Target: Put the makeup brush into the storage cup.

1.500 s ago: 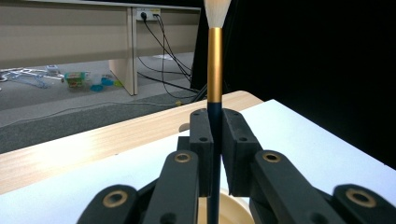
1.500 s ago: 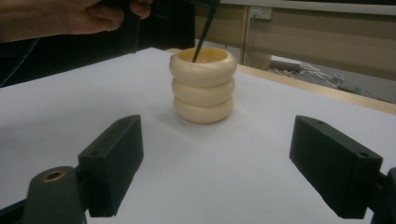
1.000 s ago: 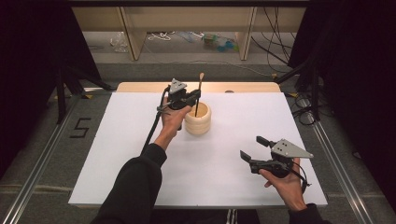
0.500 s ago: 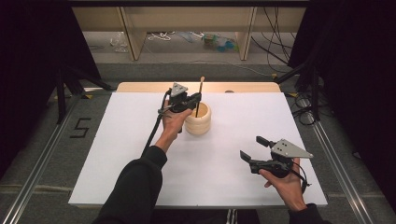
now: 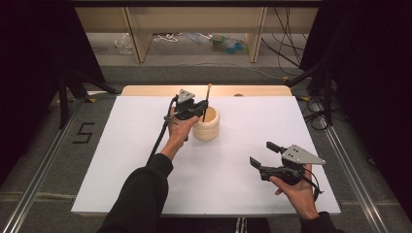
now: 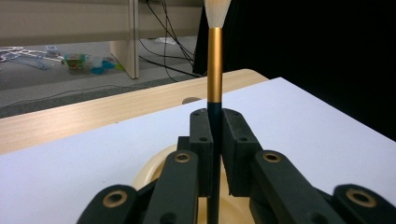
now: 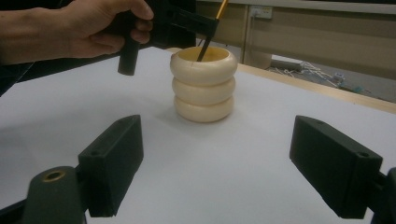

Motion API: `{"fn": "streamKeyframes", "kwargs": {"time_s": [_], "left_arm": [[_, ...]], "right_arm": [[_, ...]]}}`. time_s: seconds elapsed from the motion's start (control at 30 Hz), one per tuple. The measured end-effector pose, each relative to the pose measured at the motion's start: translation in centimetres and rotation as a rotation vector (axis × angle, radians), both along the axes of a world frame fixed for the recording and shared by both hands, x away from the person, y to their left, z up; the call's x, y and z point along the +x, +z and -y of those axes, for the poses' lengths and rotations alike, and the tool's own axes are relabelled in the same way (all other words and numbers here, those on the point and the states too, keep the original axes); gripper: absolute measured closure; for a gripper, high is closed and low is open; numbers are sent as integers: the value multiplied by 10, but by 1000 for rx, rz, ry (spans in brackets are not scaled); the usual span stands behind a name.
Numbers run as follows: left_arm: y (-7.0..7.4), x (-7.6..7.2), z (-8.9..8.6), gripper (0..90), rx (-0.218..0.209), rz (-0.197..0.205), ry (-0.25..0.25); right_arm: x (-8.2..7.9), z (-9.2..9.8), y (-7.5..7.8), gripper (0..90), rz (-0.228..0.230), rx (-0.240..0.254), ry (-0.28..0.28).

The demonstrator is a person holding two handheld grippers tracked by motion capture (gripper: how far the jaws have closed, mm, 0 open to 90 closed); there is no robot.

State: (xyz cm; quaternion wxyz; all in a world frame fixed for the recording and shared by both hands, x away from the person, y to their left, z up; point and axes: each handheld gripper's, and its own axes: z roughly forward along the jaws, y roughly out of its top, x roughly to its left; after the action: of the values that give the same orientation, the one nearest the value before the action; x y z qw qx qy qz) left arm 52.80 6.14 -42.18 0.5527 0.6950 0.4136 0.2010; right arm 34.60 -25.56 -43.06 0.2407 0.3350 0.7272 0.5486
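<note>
**White tabletop, brush clamped over a ringed pot**

White sheeting is covering the table (image 5: 145,165), with a strip of pale wood showing along its far edge and a dark surround on both sides.

At the middle of the table in the high view, the left gripper (image 5: 198,109) is sitting with its jaws pinched together on the dark handle of a brush (image 5: 207,99). In the left gripper view, the two black pads are pressing on either side of that handle, and the brush is standing upright between them, its gold ferrule and pale bristle tip rising toward twelve o'clock. The lower end of the handle is reaching down into the mouth of the cream ringed pot (image 5: 206,127), which is standing directly below the jaws and just at three o'clock of the left hand (image 5: 180,130).

In the right gripper view, the brush is leaning slightly inside the pot (image 7: 203,84), which is showing three stacked rounded rings and a yellowish inner wall.

The right gripper (image 5: 265,155) is hovering near the table's edge at about four o'clock from the pot, well apart from it. Its jaws are standing wide apart with nothing between them, pointing toward the pot at roughly ten o'clock, and the right hand (image 5: 296,191) is gripping it from below
</note>
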Motion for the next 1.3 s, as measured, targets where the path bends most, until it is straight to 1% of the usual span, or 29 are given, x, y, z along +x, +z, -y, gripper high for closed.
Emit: {"fn": "streamKeyframes", "kwargs": {"time_s": [0.03, 0.17, 0.2, 0.23, 0.27, 0.33, 0.37, 0.4, 0.43, 0.5, 0.53, 0.57, 0.6, 0.63, 0.67, 0.7, 0.73, 0.77, 0.8, 0.87, 0.97, 1.0, 1.03, 1.07, 1.1, 1.2, 1.23, 1.27, 1.3], "left_arm": [[-1, 0, 1, 831, 0, -12, 4], [-3, -2, 2, 830, 3, -27, -1], [-4, -3, 3, 830, 16, -35, -17], [-4, -3, 3, 829, 16, -35, -17], [-4, -3, 3, 829, 30, -33, -17], [-4, -3, 3, 828, 36, -39, -14], [-4, -3, 2, 820, 29, -53, -10], [-4, -3, 2, 814, 29, -53, -10], [-3, -3, 1, 804, 38, -51, -12], [-2, -3, 1, 786, 36, -47, -8], [-2, -3, 0, 759, 32, -48, -11], [0, -4, -1, 759, 18, -55, -16], [1, -4, -2, 737, 13, -56, -13], [2, -5, -2, 696, 6, -58, -12], [4, -5, -4, 696, 13, -51, -17], [7, -6, -5, 641, 7, -51, -14], [7, -6, -5, 612, 7, -51, -14], [8, -7, -7, 612, 2, -56, -19], [10, -8, -9, 566, 6, -61, -22], [12, -9, -12, 510, 7, -70, -23], [15, -11, -17, 406, 33, -59, -13], [18, -13, -20, 345, 31, -59, -8], [18, -13, -20, 324, 31, -59, -8], [20, -14, -23, 324, 32, -54, -11], [21, -16, -25, 296, 33, -43, -5], [26, -24, -34, 211, 29, -29, -16], [26, -24, -34, 193, 29, -29, -16], [28, -27, -38, 193, 33, -19, -19], [29, -29, -40, 170, 22, -9, -17]], "right_arm": [[0, 0, 0, 184, -1, -1, 0], [0, 0, 0, 184, -3, -3, 4], [0, 0, -1, 184, -4, 9, 13], [0, 0, -1, 184, -4, 9, 13], [0, 0, -1, 185, -3, 9, 12], [0, 0, 0, 185, -7, 3, 16], [0, -1, -1, 185, -7, 7, 15], [0, -1, -1, 185, -7, 7, 15], [0, -1, -1, 184, -8, 7, 14], [1, -1, -1, 185, -7, 7, 15], [1, -1, -1, 185, -9, 7, 14], [1, -1, -1, 185, -9, 7, 14], [1, -1, -1, 184, -8, 7, 14], [1, -1, -1, 185, -5, 7, 14], [1, -1, -1, 185, -5, 7, 14], [1, 0, -1, 184, -8, 6, 14], [1, 0, -1, 184, -8, 6, 14], [1, 0, -1, 184, -7, 6, 14], [1, -1, -1, 185, -8, 8, 13], [0, -1, 0, 185, -7, 4, 11], [0, -1, 0, 184, -9, 4, 11], [0, -1, 0, 184, -9, 3, 10], [0, -1, 0, 184, -9, 3, 10], [0, -1, -1, 183, -7, 7, 11], [1, -1, -1, 182, -4, 5, 11], [0, -1, 0, 181, -7, 2, 7], [0, -1, 0, 181, -7, 2, 7], [1, -1, -1, 180, -6, 8, 10], [0, -1, -1, 179, -8, 9, 8]]}}
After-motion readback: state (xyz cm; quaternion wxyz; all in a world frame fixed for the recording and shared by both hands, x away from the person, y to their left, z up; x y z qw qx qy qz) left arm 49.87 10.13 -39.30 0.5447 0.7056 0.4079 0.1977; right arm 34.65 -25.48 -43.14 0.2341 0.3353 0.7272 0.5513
